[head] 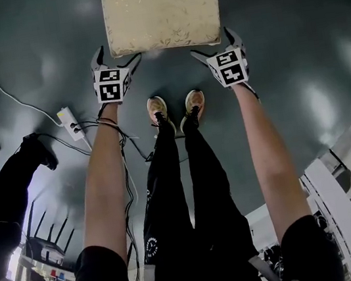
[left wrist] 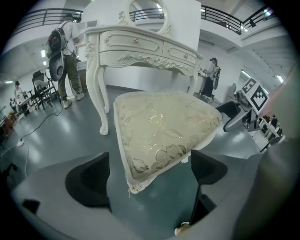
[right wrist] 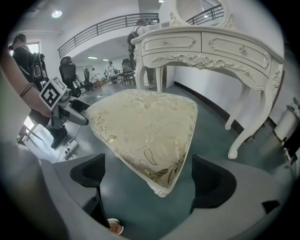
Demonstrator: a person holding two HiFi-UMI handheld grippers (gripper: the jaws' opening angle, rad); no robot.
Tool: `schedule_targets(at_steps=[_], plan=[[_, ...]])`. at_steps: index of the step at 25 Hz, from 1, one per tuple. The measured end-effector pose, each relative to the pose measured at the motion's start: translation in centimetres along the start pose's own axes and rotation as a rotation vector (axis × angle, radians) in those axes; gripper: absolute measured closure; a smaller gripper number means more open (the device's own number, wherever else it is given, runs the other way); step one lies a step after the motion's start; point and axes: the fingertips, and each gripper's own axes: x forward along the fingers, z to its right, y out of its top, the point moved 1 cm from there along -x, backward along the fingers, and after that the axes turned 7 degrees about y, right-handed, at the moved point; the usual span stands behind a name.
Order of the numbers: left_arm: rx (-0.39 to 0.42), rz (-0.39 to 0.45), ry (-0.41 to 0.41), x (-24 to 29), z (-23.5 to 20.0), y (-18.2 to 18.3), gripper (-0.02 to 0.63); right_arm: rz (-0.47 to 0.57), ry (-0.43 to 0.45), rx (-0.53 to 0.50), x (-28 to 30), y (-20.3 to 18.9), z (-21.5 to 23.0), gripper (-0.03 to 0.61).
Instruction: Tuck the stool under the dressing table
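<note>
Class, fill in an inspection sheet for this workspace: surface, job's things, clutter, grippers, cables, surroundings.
Surface: dark, glossy floor.
Job's things: cushioned stool stands in front of the white dressing table, not yet tucked under.
Clutter: nothing seen.
Grippers: left gripper and right gripper both open, jaws astride the stool's near corners.
Cables: power strip with white cable on the floor to the person's left.
Surroundings: bystander with backpack, office chairs, balcony railing.

Glossy dark floor (head: 294, 50), railed balcony (right wrist: 108, 26)
</note>
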Motion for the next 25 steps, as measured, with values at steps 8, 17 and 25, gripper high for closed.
schedule_targets(at_steps=[8, 17, 25], plan=[[-0.02, -0.063, -0.03, 0.9, 0.4, 0.1, 0.086, -0.027, -0.028, 0.011, 1.1, 0.9, -0.2, 0.064], [0.064, -0.074, 0.017, 1.6, 1.1, 0.1, 0.123, -0.036, -0.05, 0.003, 1.0, 1.0, 0.3, 0.067], [0.056, -0.086, 0.041, 1.3, 1.4, 0.6, 0.126, -0.028, -0.05, 0.01, 1.0, 1.0, 0.4, 0.067]])
